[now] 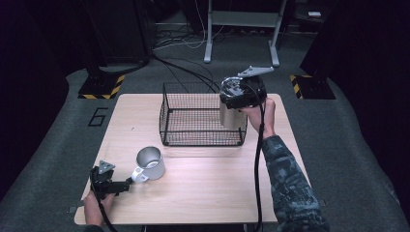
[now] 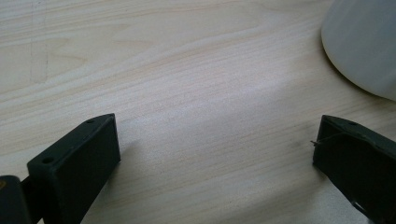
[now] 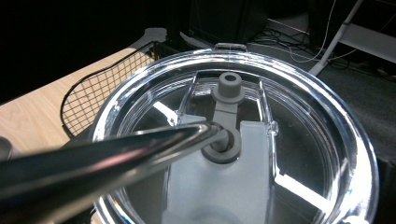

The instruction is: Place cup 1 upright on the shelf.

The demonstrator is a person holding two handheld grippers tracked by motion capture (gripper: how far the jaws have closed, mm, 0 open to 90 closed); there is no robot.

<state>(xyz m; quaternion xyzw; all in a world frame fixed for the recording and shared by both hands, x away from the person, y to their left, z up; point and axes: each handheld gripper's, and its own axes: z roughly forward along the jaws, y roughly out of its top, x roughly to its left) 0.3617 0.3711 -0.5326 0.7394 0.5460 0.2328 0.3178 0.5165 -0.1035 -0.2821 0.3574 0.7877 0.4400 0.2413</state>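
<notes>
A steel tumbler (image 1: 232,119) is at the right side of the black wire basket (image 1: 167,121), directly under my right gripper (image 1: 239,96). Close up in the right gripper view are its clear lid (image 3: 299,121) and a metal straw (image 3: 116,149) that runs into the lid's grey hole; my jaws are hidden there. A steel mug (image 1: 150,164) with a white handle stands at the front left of the table. My left gripper (image 1: 126,184) lies low just left of that handle, jaws wide open (image 2: 217,135) over bare wood, with the mug (image 2: 364,42) ahead to the right.
The wooden table (image 1: 208,193) has bare room in front of the basket (image 3: 93,88) and to the right of the mug. Cables and a metal stand's legs (image 1: 241,48) lie on the floor beyond the table.
</notes>
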